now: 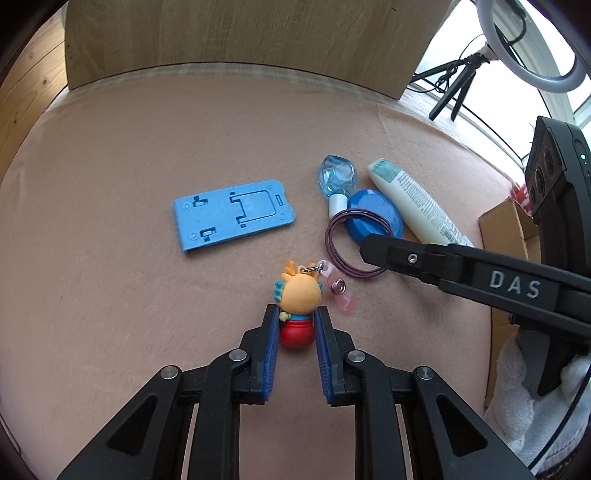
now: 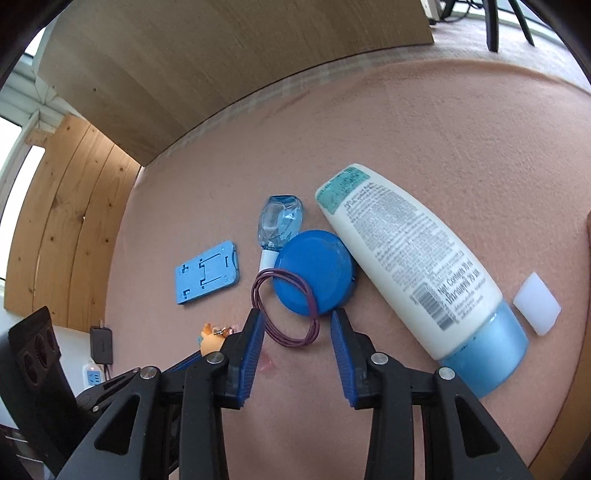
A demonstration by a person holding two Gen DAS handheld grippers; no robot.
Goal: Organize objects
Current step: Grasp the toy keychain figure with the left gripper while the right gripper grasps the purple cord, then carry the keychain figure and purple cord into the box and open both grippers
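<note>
A small orange-headed toy figure with a red body and a pink keychain strap lies on the pink felt mat. My left gripper is shut on its red body, one blue pad pressed to each side. My right gripper is open, its fingertips on either side of a purple elastic loop that lies partly over a blue round lid. In the left wrist view one right finger hovers over the loop. The toy's head peeks out behind the right gripper's left finger.
A blue folding phone stand lies flat to the left. A small clear blue bottle and a white lotion tube flank the lid. A white block and a cardboard box are at the right. A wooden board stands behind.
</note>
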